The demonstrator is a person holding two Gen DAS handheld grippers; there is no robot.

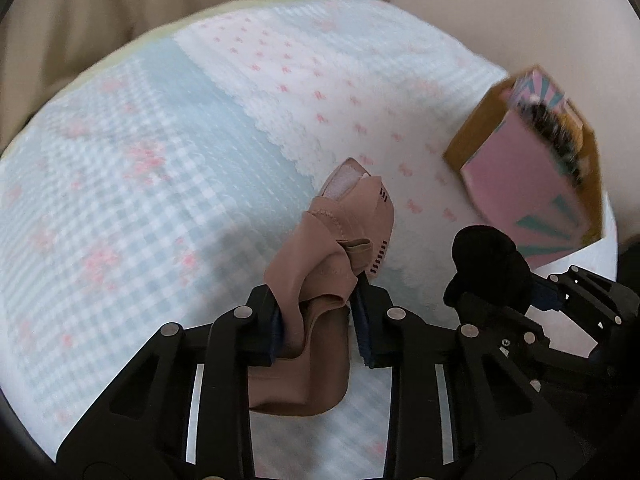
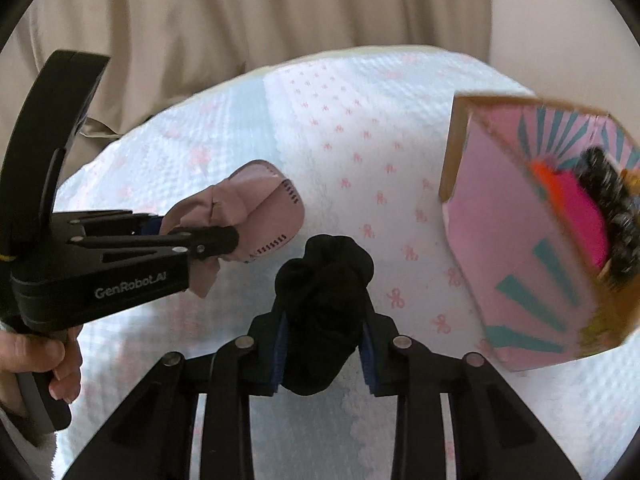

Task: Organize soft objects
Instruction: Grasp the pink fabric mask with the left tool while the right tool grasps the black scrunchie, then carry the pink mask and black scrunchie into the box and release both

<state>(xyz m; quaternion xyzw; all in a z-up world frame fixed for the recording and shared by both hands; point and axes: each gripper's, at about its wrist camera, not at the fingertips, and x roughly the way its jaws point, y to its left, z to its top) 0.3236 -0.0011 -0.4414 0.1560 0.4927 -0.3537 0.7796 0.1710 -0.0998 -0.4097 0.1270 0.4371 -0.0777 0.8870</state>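
Note:
My left gripper (image 1: 320,320) is shut on a bunched pinkish-tan sock (image 1: 332,240) and holds it above the bed; the sock also shows in the right wrist view (image 2: 248,208), held in the left gripper (image 2: 216,240). My right gripper (image 2: 324,344) is shut on a rolled black sock (image 2: 324,280), which also shows in the left wrist view (image 1: 488,268) at the right. An open cardboard box (image 2: 520,220) with a pink and teal lining stands to the right, holding dark, orange and pink soft items. The box also shows in the left wrist view (image 1: 532,160).
The bed is covered by a light blue and white quilt (image 1: 160,160) with small pink bows. Beige curtains (image 2: 240,20) hang behind the bed. A person's hand (image 2: 40,360) holds the left gripper's handle.

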